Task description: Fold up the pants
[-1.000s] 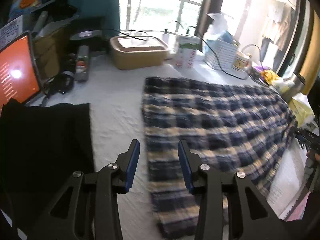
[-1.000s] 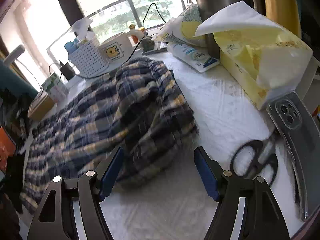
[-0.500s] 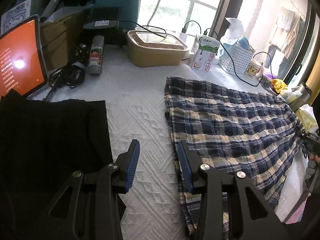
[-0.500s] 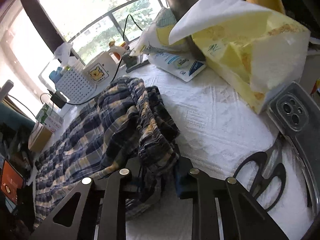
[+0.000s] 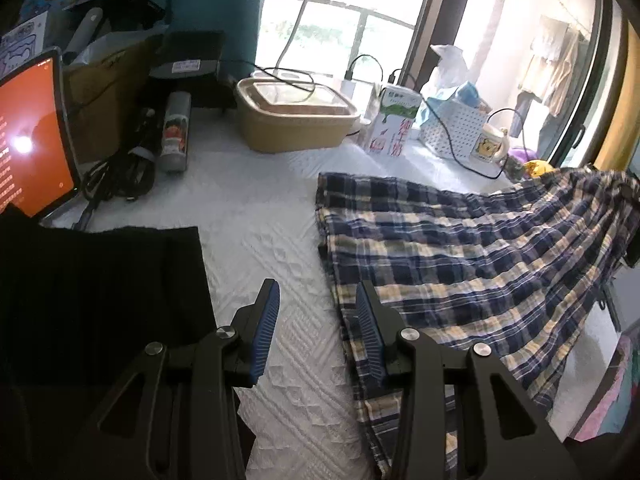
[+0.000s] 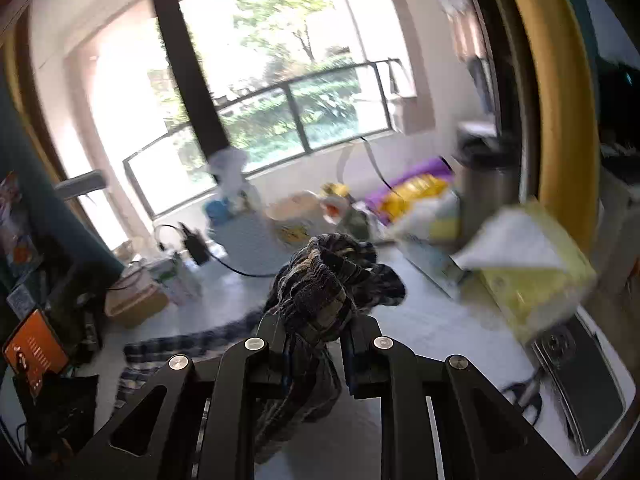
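– Two hand-held grippers to look at. See the left hand-held gripper (image 5: 316,300)?
– Yes. Wide open, blue pads (image 5: 267,332) far apart, holding nothing. Low over the white counter (image 5: 260,208). One finger over the bare cloth, the other over the near edge of the plaid pants (image 5: 460,248).
– And the right hand-held gripper (image 6: 316,332)?
– Squeezed tight on the pants (image 6: 320,292). Stretchy waist part all bunched up between the jaws and sticking out on top.
– Where are the pants, then?
– Partly flat, partly up. Leg end spread out on the counter, right in front of the left hand-held gripper. Far end lifted off the counter, hanging like a little slide from the right side down to the flat part.
– Anything beside the pants?
– Lots. Black cloth (image 5: 100,288) lying flat to the left, apart from the pants, with a strip of white between. Orange tablet screen (image 5: 32,148) standing behind the black cloth. Spray can (image 5: 175,132) lying near some black cords.
– And at the back?
– Tan box (image 5: 296,128) with a clear lid, then a milk carton (image 5: 394,124), then a white basket (image 5: 452,132) and a mug (image 5: 490,146) with a bear picture. All by the window.
– And over on the right side?
– Yellow tissue box (image 6: 532,280) and a phone (image 6: 580,380) lying flat, both a bit blurry. Hard to tell more.
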Available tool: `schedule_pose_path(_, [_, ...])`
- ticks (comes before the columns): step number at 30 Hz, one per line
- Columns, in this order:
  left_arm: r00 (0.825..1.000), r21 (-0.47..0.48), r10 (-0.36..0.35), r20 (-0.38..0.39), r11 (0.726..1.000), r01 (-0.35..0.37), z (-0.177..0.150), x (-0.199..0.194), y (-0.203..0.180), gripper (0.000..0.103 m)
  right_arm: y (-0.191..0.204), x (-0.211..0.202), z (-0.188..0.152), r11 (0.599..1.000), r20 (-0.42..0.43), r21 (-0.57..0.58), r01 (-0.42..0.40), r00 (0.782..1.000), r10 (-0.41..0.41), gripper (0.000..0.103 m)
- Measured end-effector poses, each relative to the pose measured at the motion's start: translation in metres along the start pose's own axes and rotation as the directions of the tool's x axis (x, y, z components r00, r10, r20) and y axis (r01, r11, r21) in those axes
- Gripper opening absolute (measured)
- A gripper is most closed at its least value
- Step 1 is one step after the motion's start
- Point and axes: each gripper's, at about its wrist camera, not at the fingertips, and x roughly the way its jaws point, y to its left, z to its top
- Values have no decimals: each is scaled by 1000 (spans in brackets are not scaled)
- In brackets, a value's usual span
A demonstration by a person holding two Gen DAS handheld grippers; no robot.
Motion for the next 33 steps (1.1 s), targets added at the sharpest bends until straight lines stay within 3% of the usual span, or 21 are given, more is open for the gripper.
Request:
schedule_pose_path(3, [1000,9,-14,10,1000,14,1,-4,4,40,33,-7,6,998,20,-53,-35,999,36,20])
schedule_pose_path(7, [999,4,-25,24,1000,25,1,-11,14,54,81,-8,6,986,18,-133,-104,994,108,20])
schedule_pose_path(9, [999,-9,-24,29,1000,24,0,-13,22,54,106,-8,1,972,7,-175,-159,987,163,20])
schedule_pose_path(17, [999,-25,12,41,1000,-11,-7,-21,46,55,197,31,-51,904,-162,-298,-305,950,268,20])
schedule_pose_path(22, [996,-15,73,45,997,-72,-11,-25,54,55,238,64,-99,868,-300,-324,-376,911,282,20])
schedule_pose_path(27, [997,4,75,36,997,-75,-12,-24,52,55,271,87,-150,828,-437,-349,-439,858,271,20])
schedule_pose_path(33, [996,35,86,20,996,-86,-8,-19,45,55,286,89,-184,774,-496,-421,-473,834,240,23])
